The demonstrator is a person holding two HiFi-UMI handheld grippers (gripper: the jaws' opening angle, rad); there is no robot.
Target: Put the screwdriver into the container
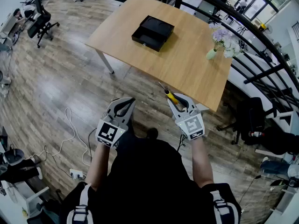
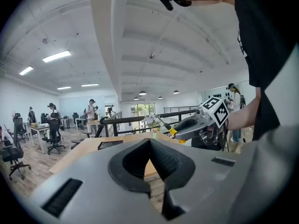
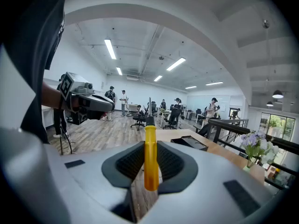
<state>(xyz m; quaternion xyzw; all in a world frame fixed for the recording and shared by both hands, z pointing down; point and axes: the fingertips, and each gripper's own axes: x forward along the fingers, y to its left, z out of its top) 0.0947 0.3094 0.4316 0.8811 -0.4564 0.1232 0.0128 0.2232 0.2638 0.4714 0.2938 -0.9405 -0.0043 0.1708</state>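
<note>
The screwdriver (image 1: pixel 171 95) has a yellow handle (image 3: pixel 150 158) and a thin metal shaft that points toward the table. My right gripper (image 1: pixel 174 100) is shut on the handle (image 2: pixel 173 131), just off the table's near edge. The black open container (image 1: pixel 153 32) sits on the far part of the wooden table (image 1: pixel 187 69), well ahead of both grippers; it also shows in the right gripper view as a low black container (image 3: pixel 189 143). My left gripper (image 1: pixel 130 101) hangs over the floor left of the right one, jaws closed together on nothing (image 2: pixel 150 142).
A small vase of pale flowers (image 1: pixel 218 42) stands near the table's right edge. A black railing (image 1: pixel 261 41) runs behind the table on the right. Office chairs (image 1: pixel 41 22) stand at the far left, and cables (image 1: pixel 70 129) lie on the wooden floor.
</note>
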